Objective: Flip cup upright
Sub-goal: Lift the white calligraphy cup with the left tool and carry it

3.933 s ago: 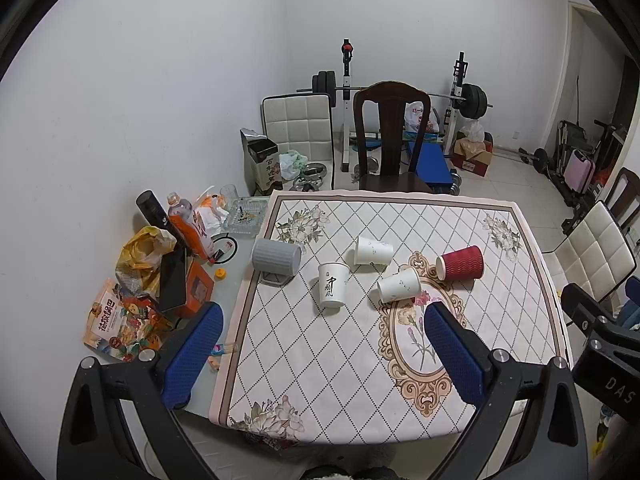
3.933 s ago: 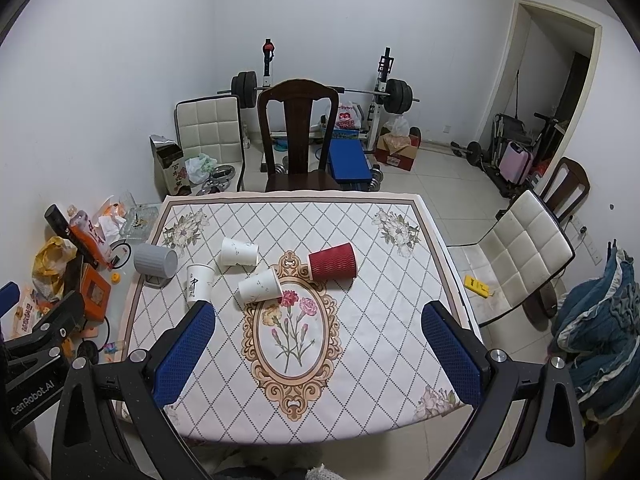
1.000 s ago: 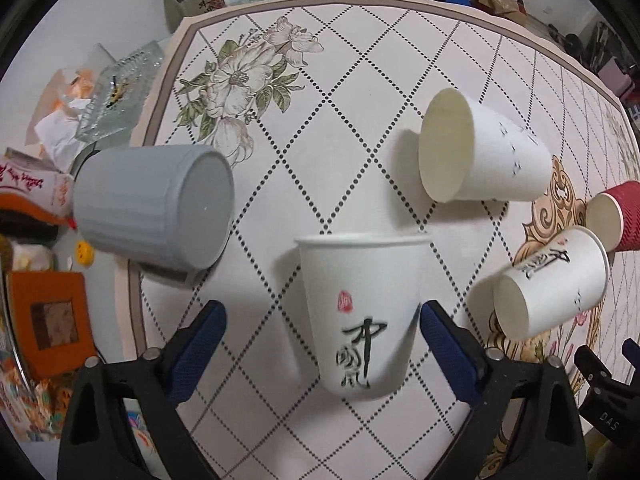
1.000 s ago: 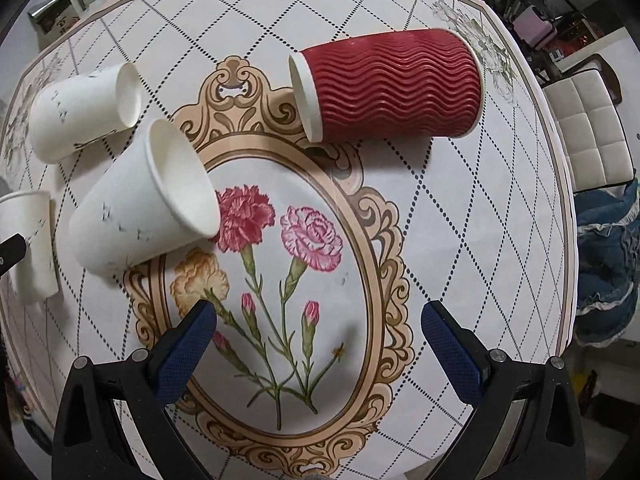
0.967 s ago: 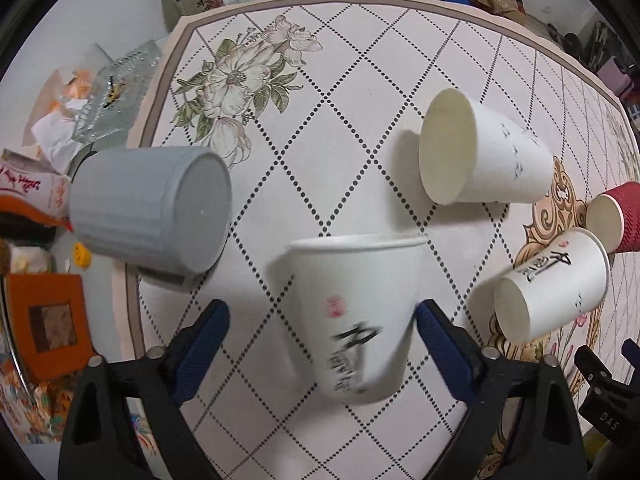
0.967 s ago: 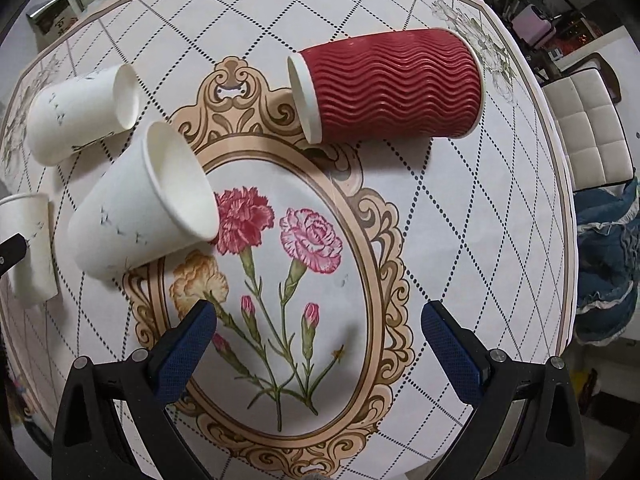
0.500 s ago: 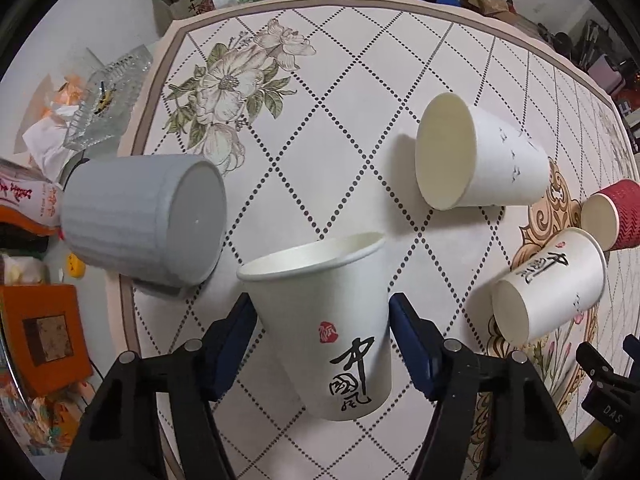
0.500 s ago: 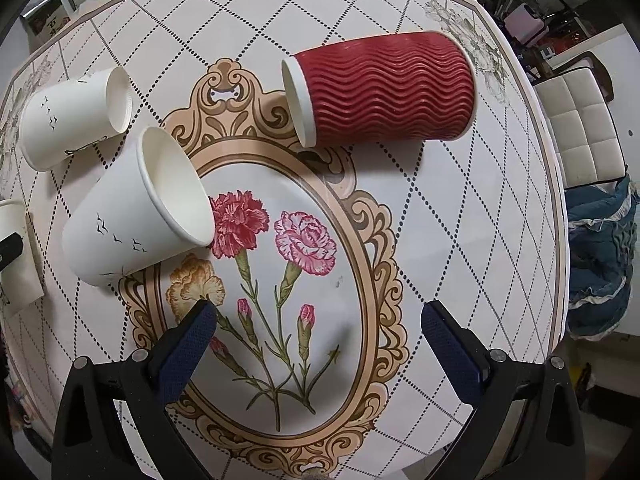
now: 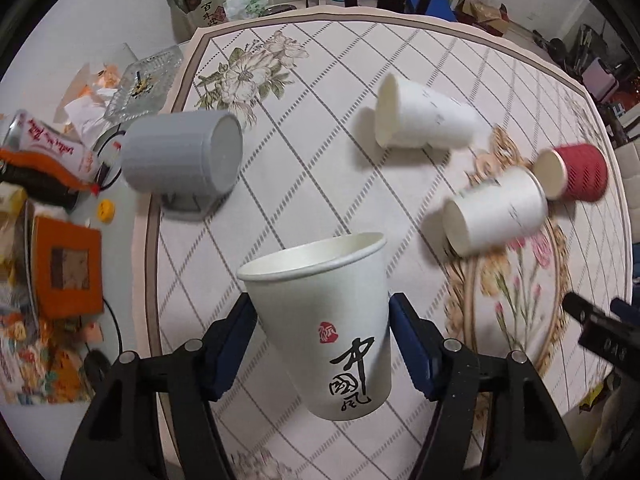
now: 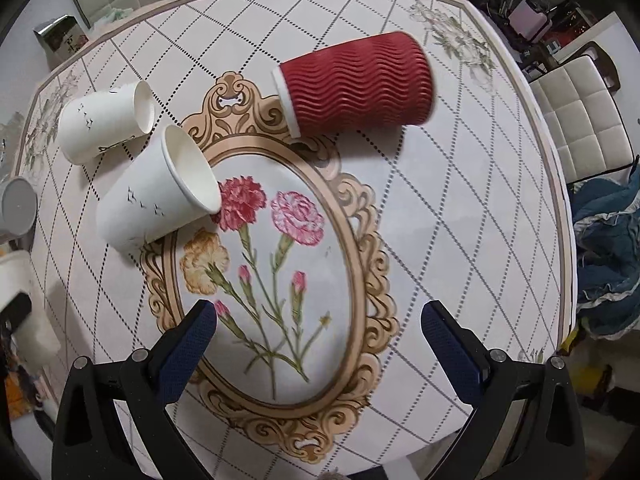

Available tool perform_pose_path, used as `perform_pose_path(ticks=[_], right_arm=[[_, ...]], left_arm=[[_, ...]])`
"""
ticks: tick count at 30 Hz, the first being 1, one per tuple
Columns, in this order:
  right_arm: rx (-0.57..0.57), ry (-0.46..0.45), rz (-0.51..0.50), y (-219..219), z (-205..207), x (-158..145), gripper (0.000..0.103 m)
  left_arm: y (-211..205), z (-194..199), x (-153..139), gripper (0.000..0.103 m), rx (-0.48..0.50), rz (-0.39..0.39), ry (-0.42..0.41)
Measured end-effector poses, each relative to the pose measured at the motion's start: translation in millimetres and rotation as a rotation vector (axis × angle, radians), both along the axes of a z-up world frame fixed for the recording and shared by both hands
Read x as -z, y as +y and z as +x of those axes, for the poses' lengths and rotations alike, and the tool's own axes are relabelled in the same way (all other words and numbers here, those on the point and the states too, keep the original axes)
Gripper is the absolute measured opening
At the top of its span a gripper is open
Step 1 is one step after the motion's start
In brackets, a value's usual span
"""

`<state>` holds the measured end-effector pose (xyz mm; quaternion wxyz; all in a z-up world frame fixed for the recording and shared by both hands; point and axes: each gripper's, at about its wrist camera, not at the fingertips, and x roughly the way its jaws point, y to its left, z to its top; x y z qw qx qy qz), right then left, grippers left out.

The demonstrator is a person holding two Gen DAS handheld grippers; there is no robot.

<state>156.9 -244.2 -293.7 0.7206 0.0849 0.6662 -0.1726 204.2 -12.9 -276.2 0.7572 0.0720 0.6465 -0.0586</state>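
Observation:
My left gripper (image 9: 320, 320) is shut on a white paper cup with black calligraphy (image 9: 324, 316) and holds it tilted, rim up, above the table. Two white paper cups lie on their sides: one (image 9: 424, 114) (image 10: 104, 122) farther back, one (image 9: 494, 210) (image 10: 158, 196) near the oval flower print. A red ribbed cup (image 9: 574, 172) (image 10: 354, 82) lies on its side. A grey ribbed cup (image 9: 180, 156) lies on its side at the table's left edge. My right gripper (image 10: 320, 320) is open and empty above the flower print.
The table (image 10: 460, 220) has a diamond-pattern cloth. Left of it lie snack packs, an orange box (image 9: 66, 264), a glass tray (image 9: 144, 84) and bottles. A white padded chair (image 10: 580, 116) and blue clothes (image 10: 608, 256) are to the right.
My left gripper closed on the calligraphy cup, lifted it off the table and pulled back. My right gripper stayed open and drew back slightly from the cups.

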Motion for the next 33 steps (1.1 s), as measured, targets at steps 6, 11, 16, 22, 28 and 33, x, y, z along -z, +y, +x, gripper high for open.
perform_pose_path(ticks=[6,11,16,22,28,33], right_arm=[[-0.014,-0.007,0.009,-16.8,-32.4,-5.7,0.103],[-0.001,0.019,0.015,-40.7,-62.2,3.8,0.103],[0.029,0.047,0.021,-66.0,-86.2,16.8,0.103],[0.041,0.069,0.018,-84.5,-101.6,28.5,0.103],[0.043,0.085,0.019,-96.7,-106.6,36.3,0.103],[0.042,0.091,0.022,-102.3,-105.6,41.4,0.103]], left_arm=[[-25.6,-51.8,-0.8,0.065,0.021,-0.005,0.03],[-58.2,-84.9,16.3,0.065,0.057,0.003,0.069],[-88.6,-103.8,45.2,0.065,0.091,0.016,0.129],[-106.2,-104.4,74.5,0.068,0.099,0.013,0.177],[-111.8,-98.0,83.0,0.084,0.09,0.006,0.195],[-114.3,-94.0,84.0,0.1,0.084,0.015,0.186]])
